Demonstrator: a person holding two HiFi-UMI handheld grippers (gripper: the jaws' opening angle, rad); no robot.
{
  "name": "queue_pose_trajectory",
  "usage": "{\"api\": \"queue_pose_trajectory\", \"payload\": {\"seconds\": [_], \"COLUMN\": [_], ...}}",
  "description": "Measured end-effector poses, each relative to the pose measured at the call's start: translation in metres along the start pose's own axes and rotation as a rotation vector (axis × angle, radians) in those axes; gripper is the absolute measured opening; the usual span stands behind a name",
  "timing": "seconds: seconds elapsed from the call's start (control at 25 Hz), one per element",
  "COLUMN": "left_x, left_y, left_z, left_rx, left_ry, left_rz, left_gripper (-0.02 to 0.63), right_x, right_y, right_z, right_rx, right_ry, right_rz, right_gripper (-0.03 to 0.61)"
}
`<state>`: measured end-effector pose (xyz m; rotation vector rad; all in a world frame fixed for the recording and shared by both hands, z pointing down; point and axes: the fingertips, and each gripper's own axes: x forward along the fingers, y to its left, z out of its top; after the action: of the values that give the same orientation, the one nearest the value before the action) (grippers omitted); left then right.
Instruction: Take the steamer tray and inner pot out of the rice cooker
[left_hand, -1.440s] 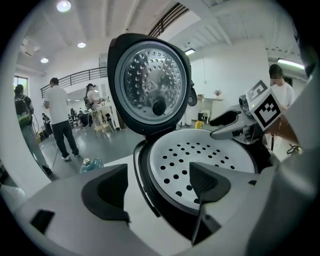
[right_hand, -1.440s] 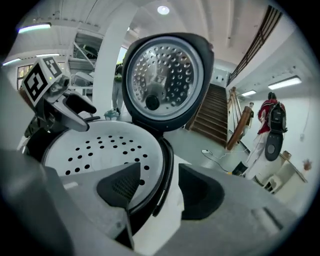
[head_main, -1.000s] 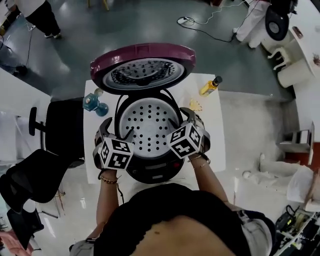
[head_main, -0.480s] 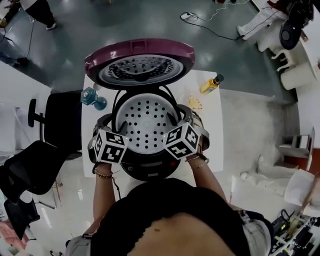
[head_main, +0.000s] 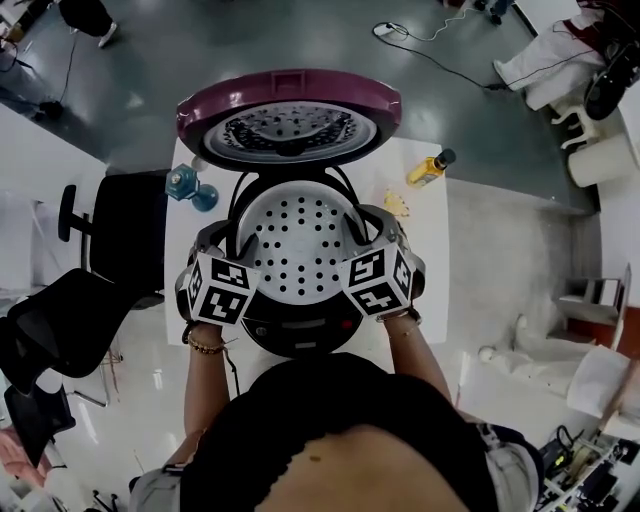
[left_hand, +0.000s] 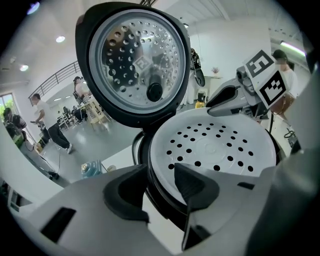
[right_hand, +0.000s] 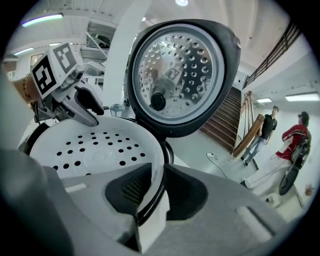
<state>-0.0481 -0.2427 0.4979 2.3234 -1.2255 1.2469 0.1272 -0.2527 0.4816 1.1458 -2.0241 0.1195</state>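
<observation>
Cooker status: we find the black rice cooker on the white counter, its maroon-rimmed hinged lid standing open. The white perforated plastic steamer tray sits in the cooker mouth; we cannot make out the inner pot beneath it.

Left gripper straddles the tray's left rim. Its fingers are closing, one over the tray and one outside the cooker wall. A gap shows at the outer finger, so the fingers are not clamped.

Right gripper is at the tray's right rim. Its fingers are closing with the rim between them, and both appear to touch it.

On the counter behind the cooker we note a yellow bottle with dark cap at right and a blue-green bottle at left. A black office chair stands off the counter's left side.
</observation>
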Motion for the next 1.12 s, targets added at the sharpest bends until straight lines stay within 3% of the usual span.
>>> {"api": "queue_pose_trajectory", "payload": {"seconds": [0.12, 0.36, 0.52, 0.88, 1.12], "left_x": [-0.001, -0.002, -0.003, -0.006, -0.02], "left_y": [-0.002, -0.003, -0.003, -0.003, -0.015], "left_z": [0.0, -0.001, 0.0, 0.003, 0.019], "left_rx": [-0.005, -0.015, -0.035, -0.068, -0.175], "left_ry": [-0.005, -0.01, -0.018, -0.046, -0.148], "left_rz": [-0.01, -0.023, -0.033, -0.054, -0.165], "left_gripper": [0.153, 0.152, 0.158, 0.158, 0.107], "right_x": [-0.004, -0.01, -0.018, -0.032, -0.052], "right_y": [-0.002, -0.013, -0.021, -0.027, -0.039], "right_z": [0.004, 0.005, 0.016, 0.029, 0.032], "right_rx": [0.068, 0.429, 0.582, 0.715, 0.754], "right_ry": [-0.043, -0.196, -0.308, -0.442, -0.506], "right_rz": [0.006, 0.111, 0.177, 0.271, 0.276], "right_gripper": [0.072, 0.043, 0.032, 0.025, 0.025]}}
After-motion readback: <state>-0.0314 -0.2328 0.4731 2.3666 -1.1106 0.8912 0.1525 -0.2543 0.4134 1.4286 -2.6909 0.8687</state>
